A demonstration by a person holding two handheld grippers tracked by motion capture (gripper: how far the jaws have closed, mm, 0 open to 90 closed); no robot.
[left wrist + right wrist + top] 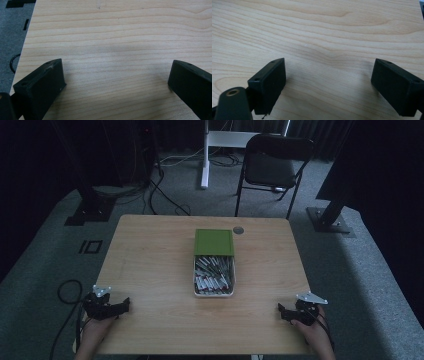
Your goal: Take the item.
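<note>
Black fingers of left gripper (116,82) & right gripper (328,82) wide open, holding nothing.

One wooden table (150,270) fills the frame's centre, bearing one open box (231,292) with one green lid (214,242), its many pens too crowded to count. Two grippers sit low: left gripper (124,305), right gripper (281,312). One black chair (272,162) stands at upper centre.

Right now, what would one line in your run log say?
left gripper: open, empty | right gripper: open, empty | box: mid-table, green lid slid back, untouched
</note>
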